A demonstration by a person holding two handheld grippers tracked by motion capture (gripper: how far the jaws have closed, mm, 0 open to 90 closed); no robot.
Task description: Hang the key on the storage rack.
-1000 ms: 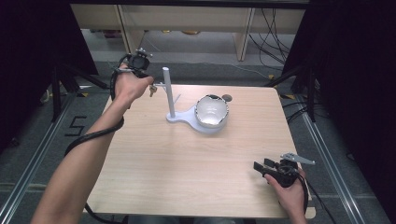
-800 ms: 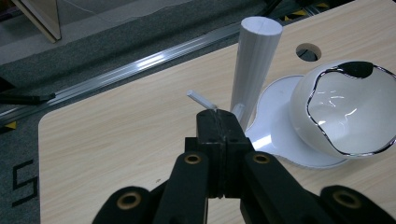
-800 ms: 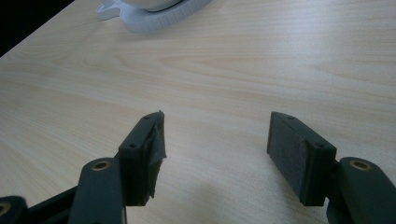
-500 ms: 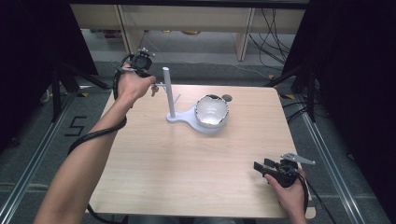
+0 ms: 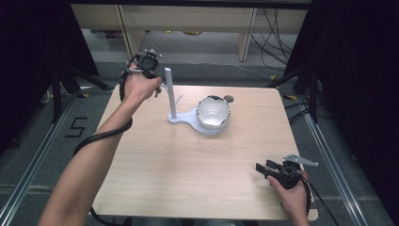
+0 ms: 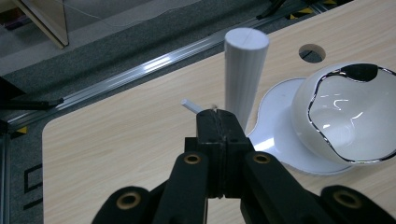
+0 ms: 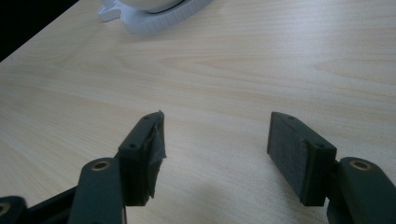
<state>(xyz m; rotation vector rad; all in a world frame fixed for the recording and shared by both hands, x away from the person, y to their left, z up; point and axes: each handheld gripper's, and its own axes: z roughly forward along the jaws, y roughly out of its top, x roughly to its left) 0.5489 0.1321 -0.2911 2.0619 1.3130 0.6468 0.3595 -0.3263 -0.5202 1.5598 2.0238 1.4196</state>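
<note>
Nothing shifts since the earlier frame. Left gripper [image 6: 219,116], at 10 o'clock on the table [image 5: 188,179], pinches shut on the thin peg [image 6: 192,105] jutting from the white stand's post [image 6: 245,70]. Peg looks stiff, light, snappable; hold near its root. Right gripper [image 7: 215,154], 5 o'clock, gapes empty.
</note>
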